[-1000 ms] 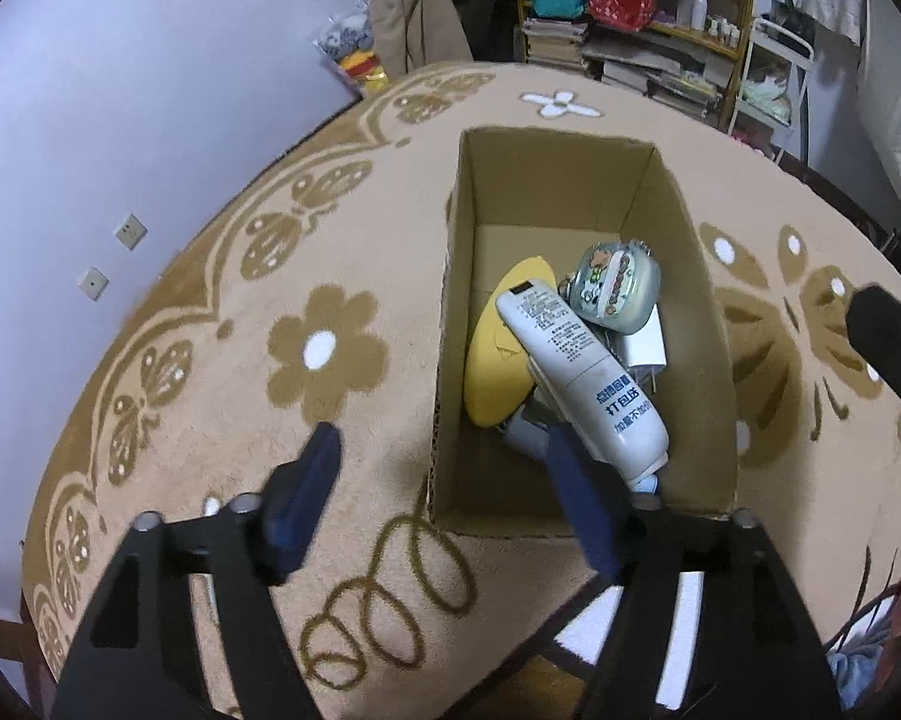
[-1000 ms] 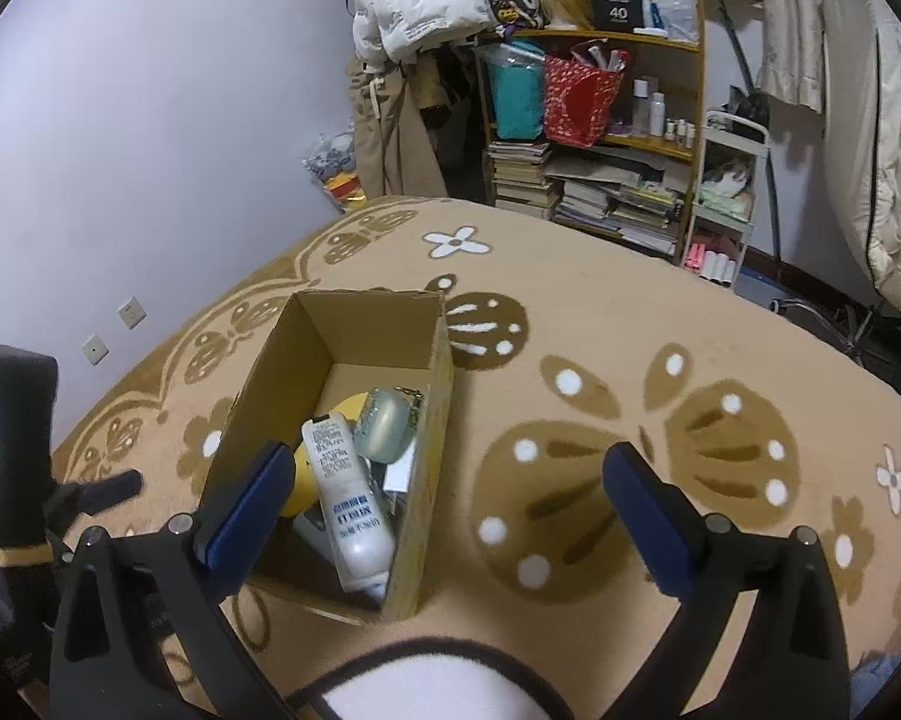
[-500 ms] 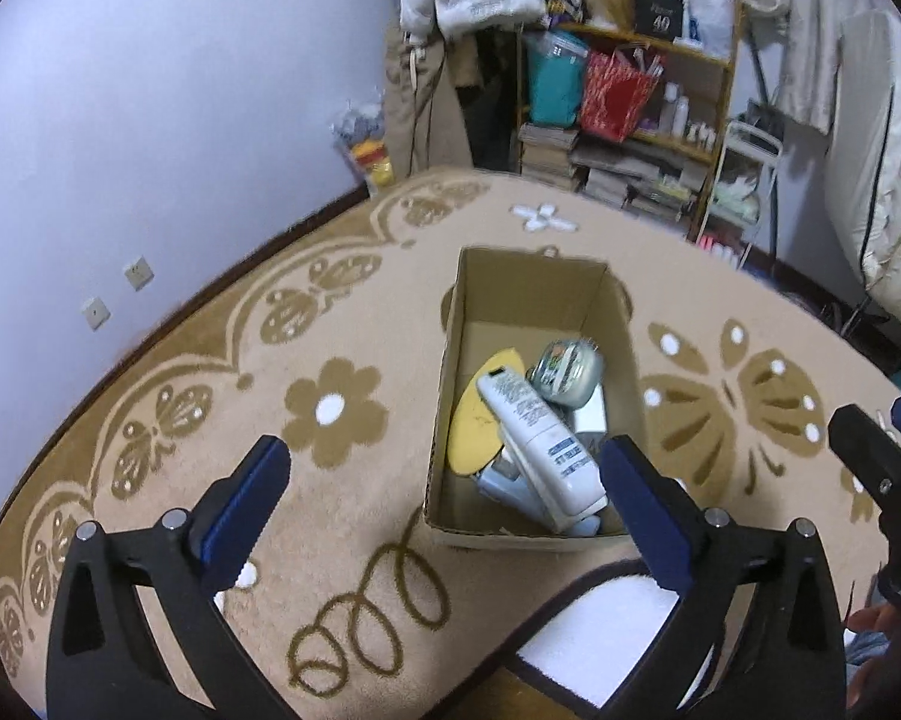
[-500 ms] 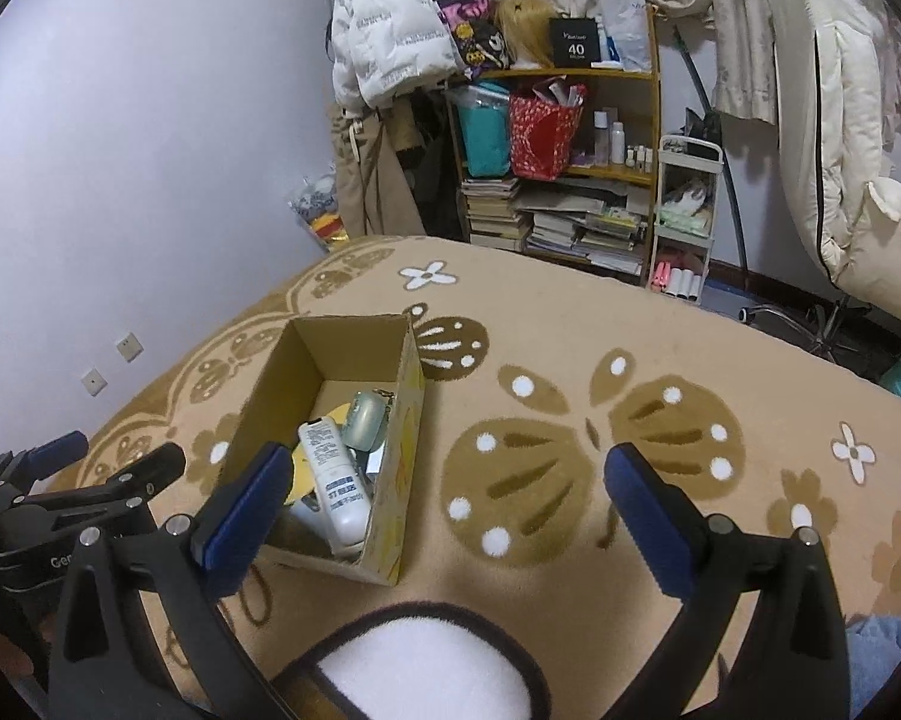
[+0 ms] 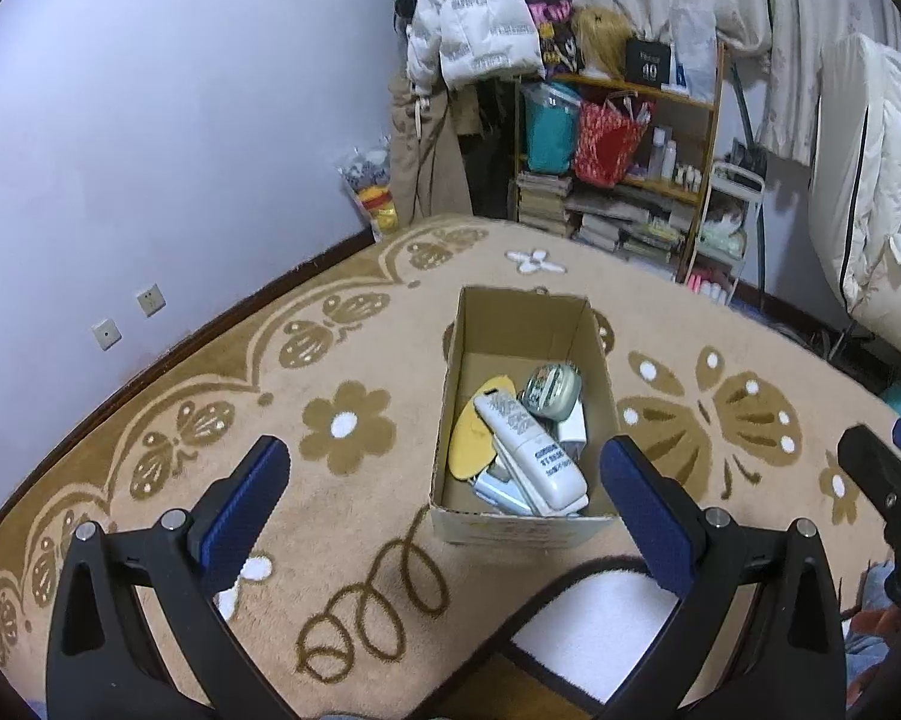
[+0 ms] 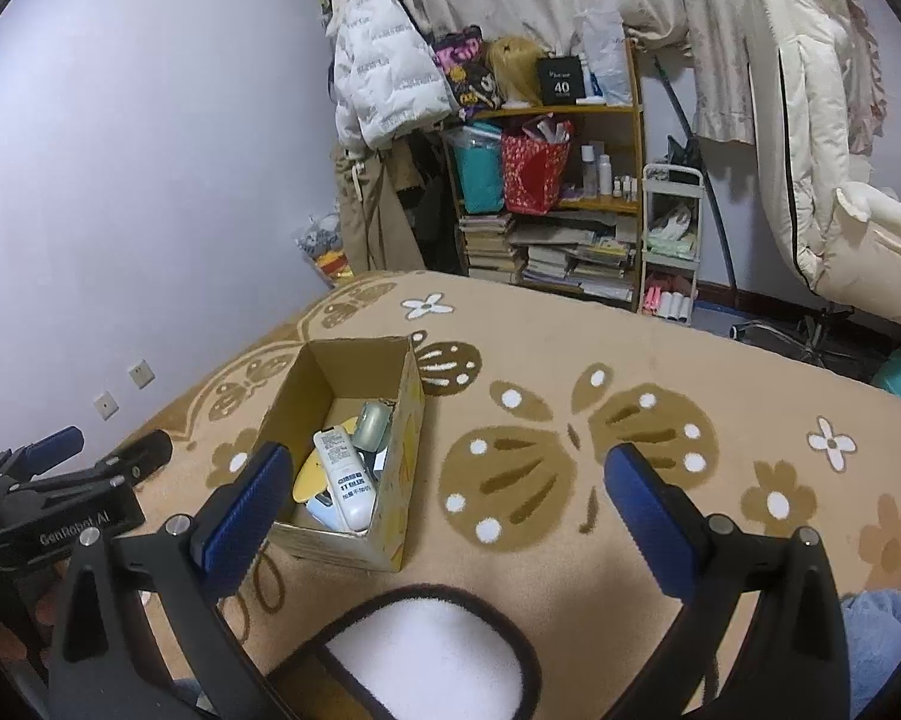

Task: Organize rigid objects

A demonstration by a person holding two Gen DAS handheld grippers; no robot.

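An open cardboard box (image 5: pixel 519 330) (image 6: pixel 342 372) stands on the patterned carpet. It holds a white tube with printed text (image 5: pixel 528 453) (image 6: pixel 345 471), a yellow oval piece (image 5: pixel 465 441), a round pale-green tin (image 5: pixel 551 383) (image 6: pixel 371 425) and a white plug (image 5: pixel 573 432). My left gripper (image 5: pixel 444 453) hangs open above and short of the box's near end, with nothing between its blue pads. It also shows at the left edge of the right wrist view (image 6: pixel 90 456). My right gripper (image 6: pixel 450 462) is open and empty, to the right of the box.
The beige carpet (image 5: pixel 342 420) with brown flowers and butterflies spreads around the box. A white patch with a dark border (image 6: pixel 420 648) lies near me. At the back are a packed bookshelf (image 6: pixel 546 192), a hanging white jacket (image 6: pixel 384 78), a small trolley (image 6: pixel 669 240) and a white chair (image 6: pixel 822 180).
Both grippers have drawn back and up from the box, which now looks smaller and farther. The left jaws, narrower over the box's near end before, have spread wide.
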